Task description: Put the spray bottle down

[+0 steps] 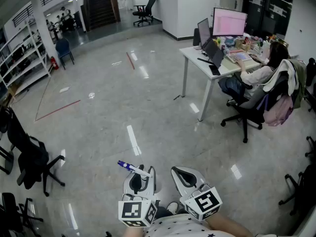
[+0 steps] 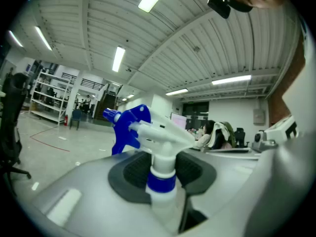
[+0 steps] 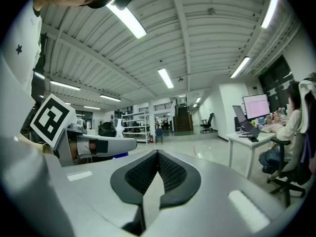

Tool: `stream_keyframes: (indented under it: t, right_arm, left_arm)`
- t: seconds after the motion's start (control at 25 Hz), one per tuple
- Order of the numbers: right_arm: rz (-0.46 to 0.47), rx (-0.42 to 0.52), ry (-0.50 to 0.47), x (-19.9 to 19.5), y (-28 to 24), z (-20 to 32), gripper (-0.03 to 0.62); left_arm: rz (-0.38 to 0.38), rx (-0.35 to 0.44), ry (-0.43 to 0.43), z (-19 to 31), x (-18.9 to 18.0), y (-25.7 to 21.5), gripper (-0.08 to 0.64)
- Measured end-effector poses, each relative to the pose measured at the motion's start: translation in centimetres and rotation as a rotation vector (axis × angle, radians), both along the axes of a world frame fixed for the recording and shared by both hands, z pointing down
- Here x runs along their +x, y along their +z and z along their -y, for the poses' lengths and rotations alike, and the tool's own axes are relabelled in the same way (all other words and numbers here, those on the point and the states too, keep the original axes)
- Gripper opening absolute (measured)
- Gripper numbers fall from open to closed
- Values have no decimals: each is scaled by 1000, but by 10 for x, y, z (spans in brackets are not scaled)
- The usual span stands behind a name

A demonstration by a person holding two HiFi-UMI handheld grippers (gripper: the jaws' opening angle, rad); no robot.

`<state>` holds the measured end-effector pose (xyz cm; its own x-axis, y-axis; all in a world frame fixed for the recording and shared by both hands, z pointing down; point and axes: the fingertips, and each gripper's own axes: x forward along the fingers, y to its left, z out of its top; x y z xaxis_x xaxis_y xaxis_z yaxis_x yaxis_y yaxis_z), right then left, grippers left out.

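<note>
The spray bottle [image 2: 150, 132] has a white trigger head, a blue nozzle and a blue collar. My left gripper [image 2: 163, 174] is shut on its neck just below the head, with the nozzle pointing left. In the head view the bottle's head [image 1: 132, 168] sticks out over the left gripper [image 1: 139, 180], low in the picture above the floor. The bottle's body is hidden below the jaws. Beside it on the right, my right gripper [image 1: 186, 177] is held level. Its black pads [image 3: 170, 174] meet at the tips with nothing between them.
A white desk [image 1: 197, 58] with monitors and laptops stands at the far right, and a person [image 1: 256, 75] sits at it on an office chair. Black chairs [image 1: 29, 157] stand at the left, shelves [image 1: 24, 53] at the far left. Red tape lines [image 1: 57, 110] mark the glossy floor.
</note>
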<state>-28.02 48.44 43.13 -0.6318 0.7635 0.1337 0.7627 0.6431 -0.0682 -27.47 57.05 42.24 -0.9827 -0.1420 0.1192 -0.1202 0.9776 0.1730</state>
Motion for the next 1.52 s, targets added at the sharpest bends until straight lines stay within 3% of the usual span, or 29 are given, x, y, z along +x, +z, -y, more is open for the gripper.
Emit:
stream_keyframes:
  t: [0.2, 0.48, 0.68, 0.96, 1.16, 1.52]
  right_arm:
    - [4, -4, 118, -23, 2, 40, -2]
    - [-15, 8, 485, -28, 9, 146, -2]
    - [-44, 11, 704, -9, 11, 224, -2]
    - [-71, -9, 976, 44, 14, 336, -2]
    - [-71, -21, 1108, 88, 18, 428, -2]
    - [-22, 29, 1293, 199, 1, 617, -2]
  left_arm:
    - [16, 7, 128, 42, -34, -1, 126]
    - [10, 27, 486, 148, -60, 2, 126]
    - [-21, 29, 702, 231, -59, 2, 126]
    - [-31, 5, 982, 356, -28, 4, 126]
    - [-43, 3, 1110, 455, 8, 8, 126]
    - [-26, 50, 1318, 662, 112, 2, 126]
